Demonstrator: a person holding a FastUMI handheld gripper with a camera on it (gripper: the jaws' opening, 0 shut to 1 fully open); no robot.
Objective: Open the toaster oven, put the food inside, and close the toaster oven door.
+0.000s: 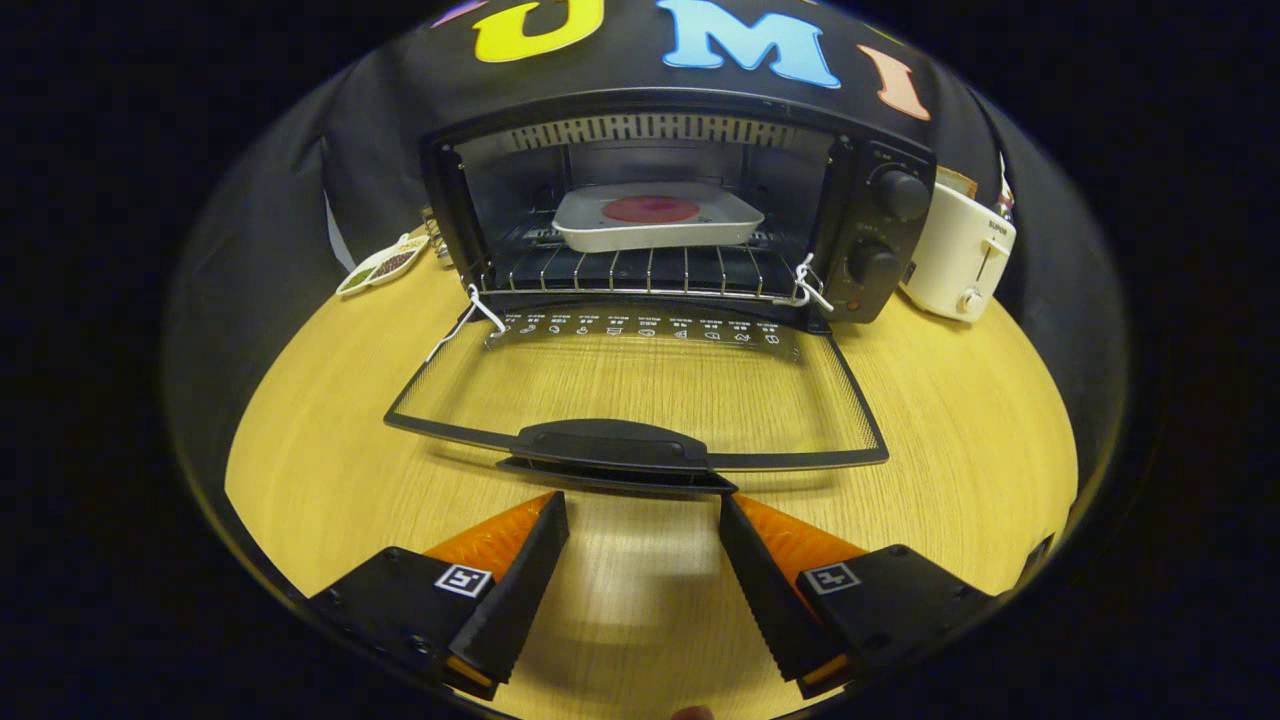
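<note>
While my gripper (643, 520) hangs low over the desk (330, 470), its fingers are spread wide and hold nothing. Just ahead of them is the handle (612, 447) of the toaster oven door (640, 385). The door lies flat, all the way open. Beyond it is the toaster oven (680, 205), and the food (651, 209) sits on a white tray (655, 222) on the wire rack (630, 270) inside. So I think only closing the door is left. It could go wrong if I push the handle from the top and not from under it, because then the door stays down. If I lift too fast, the door may slam and shake the tray. A white toaster (957, 255) stands just beside the oven.
</note>
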